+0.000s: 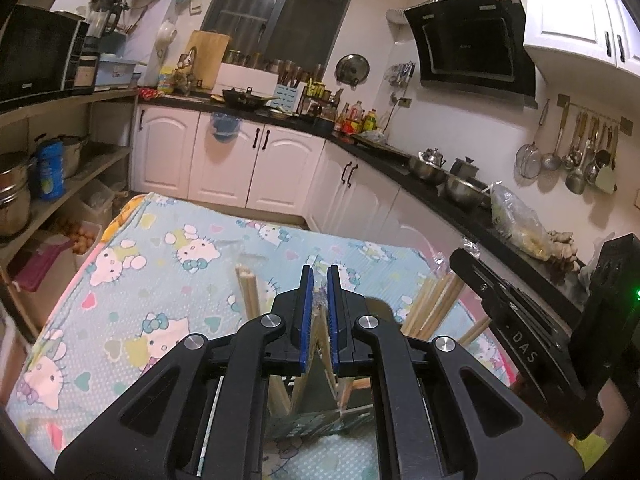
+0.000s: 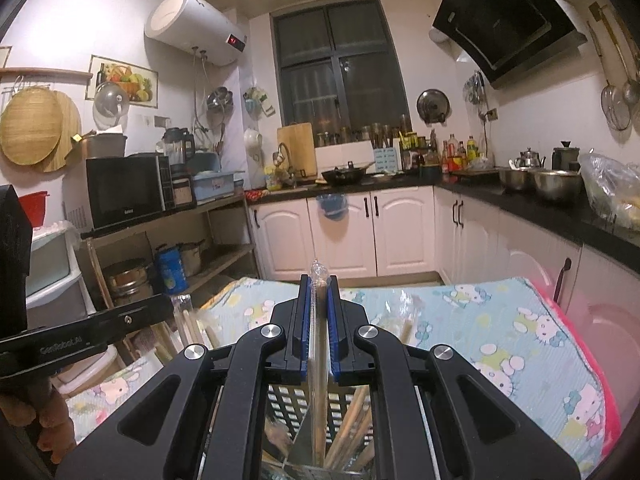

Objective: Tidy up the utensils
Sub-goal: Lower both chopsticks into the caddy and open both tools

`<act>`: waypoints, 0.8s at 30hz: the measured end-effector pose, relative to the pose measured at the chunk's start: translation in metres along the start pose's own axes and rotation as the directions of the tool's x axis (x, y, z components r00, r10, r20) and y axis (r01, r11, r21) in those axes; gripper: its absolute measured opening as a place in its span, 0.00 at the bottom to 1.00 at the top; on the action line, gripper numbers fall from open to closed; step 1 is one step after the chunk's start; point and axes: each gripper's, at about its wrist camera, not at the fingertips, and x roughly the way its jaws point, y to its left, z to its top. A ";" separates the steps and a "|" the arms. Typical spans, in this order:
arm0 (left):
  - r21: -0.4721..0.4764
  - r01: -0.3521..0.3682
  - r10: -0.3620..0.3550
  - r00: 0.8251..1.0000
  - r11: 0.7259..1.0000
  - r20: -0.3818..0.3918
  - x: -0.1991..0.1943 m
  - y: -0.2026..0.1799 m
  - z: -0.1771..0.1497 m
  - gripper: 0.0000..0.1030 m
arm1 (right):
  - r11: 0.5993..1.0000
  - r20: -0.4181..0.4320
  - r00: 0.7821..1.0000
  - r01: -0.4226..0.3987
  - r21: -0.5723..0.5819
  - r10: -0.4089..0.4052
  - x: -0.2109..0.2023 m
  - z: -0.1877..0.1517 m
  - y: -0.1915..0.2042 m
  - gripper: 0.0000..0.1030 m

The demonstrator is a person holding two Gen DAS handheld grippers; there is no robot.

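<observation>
Left gripper point(image 1: 319, 280): blue pads pressed together on a fold of clear plastic bag point(image 1: 320, 300) containing wooden chopsticks point(image 1: 250, 292). The bundle fans out to both sides of this gripper, held above the patterned table cover point(image 1: 140, 280); the sticks' tips point upward and away from the camera.

Right gripper point(image 2: 319, 288): pads pressed together on a thin strip of the same clear plastic point(image 2: 319, 276), which projects just past the fingertips. More chopstick ends point(image 2: 192, 328) show through the plastic to the left of this gripper, between it and the other tool's black body.

A slotted holder point(image 2: 288, 400) sits directly beneath the right gripper, seen only between the jaws' arms; sticks point(image 2: 352, 420) lie across or inside it, cannot tell which.

Both grippers hang over the near edge of the cover, close beside each other. Beyond the cover stand white cabinets point(image 1: 256, 160) under a dark counter point(image 1: 400, 164)
</observation>
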 end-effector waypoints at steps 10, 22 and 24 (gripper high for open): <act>0.007 -0.019 0.019 1.000 1.000 -0.008 -0.005 0.004 -0.003 0.04 | 1.000 -0.048 0.999 -0.014 0.005 0.014 -0.010 -0.010 0.000 0.08; -0.004 -0.024 0.024 1.000 1.000 -0.013 -0.019 0.006 -0.008 0.26 | 0.999 -0.079 0.996 -0.028 0.015 0.030 -0.031 -0.011 0.003 0.34; -0.005 -0.026 0.026 1.000 1.000 -0.014 -0.022 0.006 -0.009 0.32 | 0.999 -0.082 0.996 -0.028 0.019 0.030 -0.034 -0.011 0.002 0.36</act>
